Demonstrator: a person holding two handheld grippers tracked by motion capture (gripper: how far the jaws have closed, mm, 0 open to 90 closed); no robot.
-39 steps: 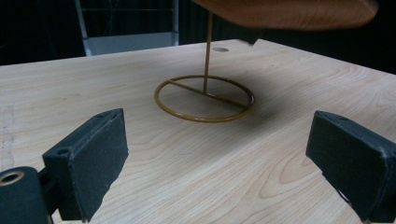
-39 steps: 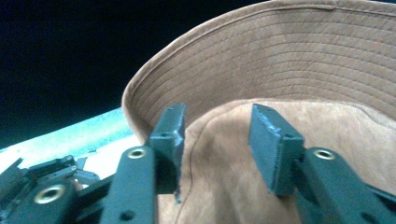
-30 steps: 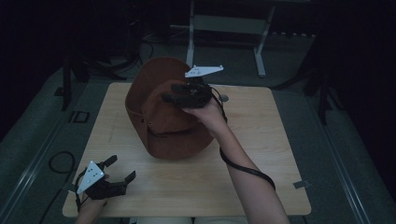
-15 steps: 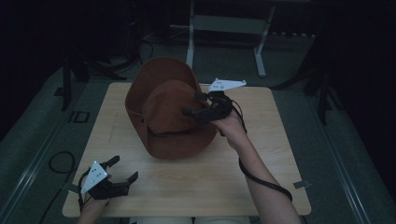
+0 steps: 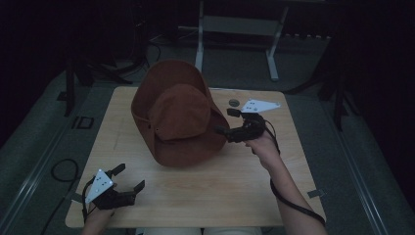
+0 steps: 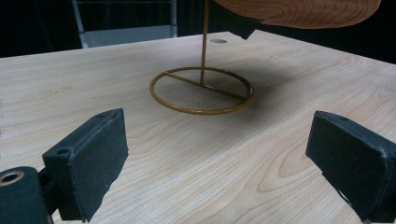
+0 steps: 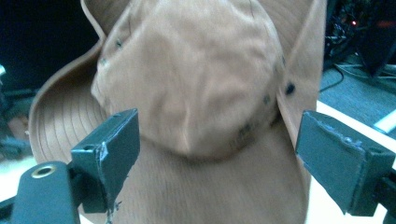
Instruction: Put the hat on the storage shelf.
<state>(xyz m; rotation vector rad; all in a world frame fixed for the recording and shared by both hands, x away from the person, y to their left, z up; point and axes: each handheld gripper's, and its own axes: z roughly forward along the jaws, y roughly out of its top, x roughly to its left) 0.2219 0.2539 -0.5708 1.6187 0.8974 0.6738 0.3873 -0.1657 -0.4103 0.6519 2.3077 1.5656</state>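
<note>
A brown wide-brimmed hat [image 5: 178, 120] sits tilted on a thin brass wire stand [image 6: 201, 88] in the middle of the wooden table [image 5: 274, 196]. My right gripper [image 5: 224, 121] is just right of the brim and points at the hat. Its jaws have just been opening, and they stand open with nothing between them. In the right gripper view the hat's crown [image 7: 196, 93] lies beyond the right gripper [image 7: 219, 149]. My left gripper [image 5: 131, 176] rests open at the table's near left corner. The left gripper [image 6: 219, 154] faces the stand's ring base, with the hat's brim [image 6: 299, 9] above.
A small round dark spot [image 5: 234, 102] marks the table behind the right gripper. A white metal frame [image 5: 235, 24] stands on the floor beyond the table. A cable [image 5: 61, 169] lies on the floor at the left. Dark surroundings hide the rest.
The right gripper has left the top of the hat and moved right and down to beside the brim, with its jaws opened. The hat stays on the stand. The left gripper has kept still.
</note>
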